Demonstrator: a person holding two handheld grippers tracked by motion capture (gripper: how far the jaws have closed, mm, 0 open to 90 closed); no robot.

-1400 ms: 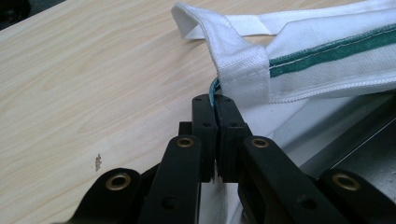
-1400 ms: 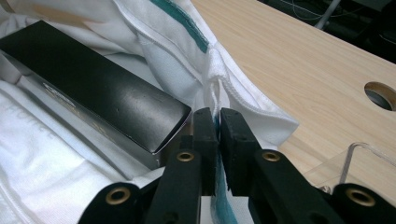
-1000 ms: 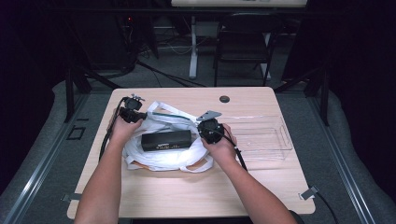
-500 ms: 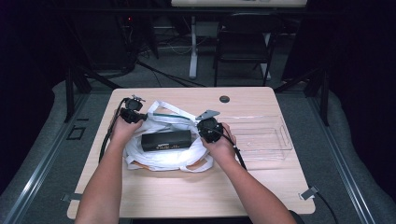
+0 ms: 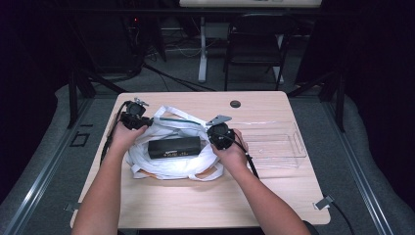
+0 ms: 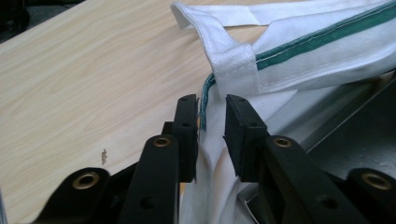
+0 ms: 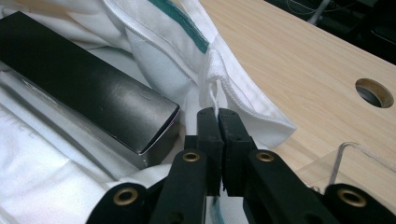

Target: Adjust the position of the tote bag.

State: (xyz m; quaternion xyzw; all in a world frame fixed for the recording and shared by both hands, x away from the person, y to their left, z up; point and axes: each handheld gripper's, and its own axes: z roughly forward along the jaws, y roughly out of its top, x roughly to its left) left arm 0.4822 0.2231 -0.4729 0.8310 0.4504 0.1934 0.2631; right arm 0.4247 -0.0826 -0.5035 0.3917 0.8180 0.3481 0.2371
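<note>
You are working at a wooden table (image 5: 195, 196) in the middle of the high view, with a white bag (image 5: 171, 169) lying at its centre and a black box (image 5: 174, 146) resting inside the bag's open mouth. Your left gripper (image 5: 133, 118) is sitting at the bag's upper left edge; in the left gripper view its jaws are standing slightly apart with the bag's green-striped rim (image 6: 322, 37) and white cloth passing between them, so you are not yet squeezing the fabric there. Your right gripper (image 5: 221, 135) is sitting at the bag's right edge, and in the right gripper view its jaws are pressed together, pinching the bag's hem (image 7: 215, 100) just beside the box's near corner (image 7: 159, 121). A clear tray (image 5: 274, 144) is lying at the right of the table, just beside your right hand (image 5: 234, 154), and its edge is showing at the lower right of the right gripper view. A round hole (image 5: 235, 104) is sitting in the tabletop above the tray. A dark chair (image 5: 254, 46) and table legs (image 5: 201, 49) are standing on the floor at the top of the high view.
</note>
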